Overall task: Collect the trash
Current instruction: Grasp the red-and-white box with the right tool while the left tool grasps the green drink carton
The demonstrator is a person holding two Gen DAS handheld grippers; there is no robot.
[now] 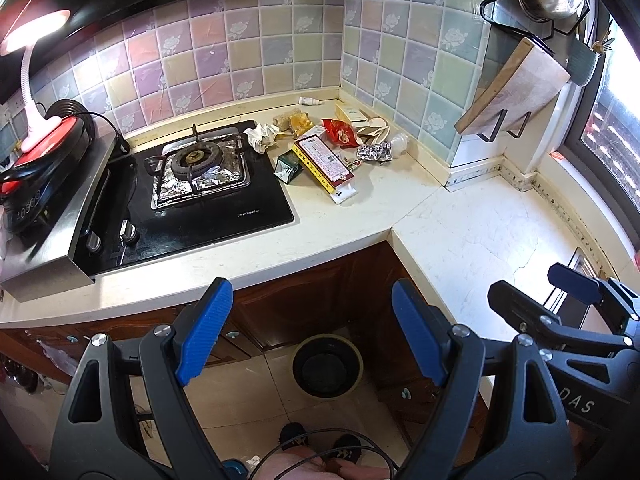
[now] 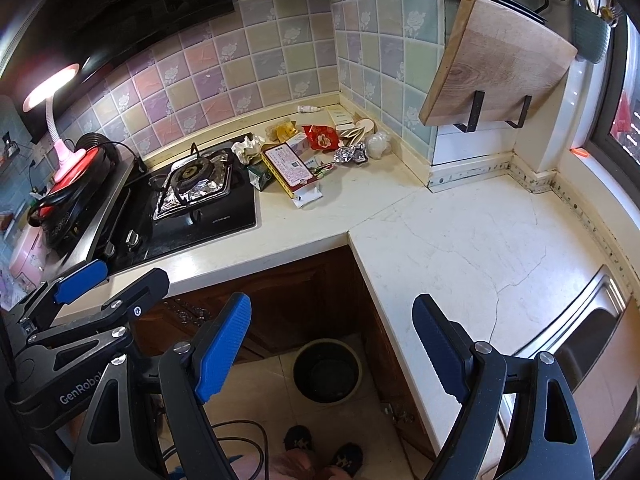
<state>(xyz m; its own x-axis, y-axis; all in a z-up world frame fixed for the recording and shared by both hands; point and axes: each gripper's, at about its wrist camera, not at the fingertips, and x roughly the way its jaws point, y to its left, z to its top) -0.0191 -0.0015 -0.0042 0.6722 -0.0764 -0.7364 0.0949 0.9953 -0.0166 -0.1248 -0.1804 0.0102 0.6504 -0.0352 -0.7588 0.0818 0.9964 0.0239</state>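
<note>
The trash pile [image 1: 332, 144] sits heaped in the counter's back corner, its far pieces overlapping and unclear. The floor bin [image 1: 327, 368] looks dark inside. Left gripper [image 1: 310, 332] and right gripper [image 2: 332, 350] gape, holding nothing.

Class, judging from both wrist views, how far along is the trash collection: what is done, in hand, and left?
Done: nothing visibly; the bin on the floor looks empty. In hand: nothing; the left gripper and right gripper are open, held short of the counter. Left: the whole pile, including the long box, foil wad and crumpled paper.
</note>
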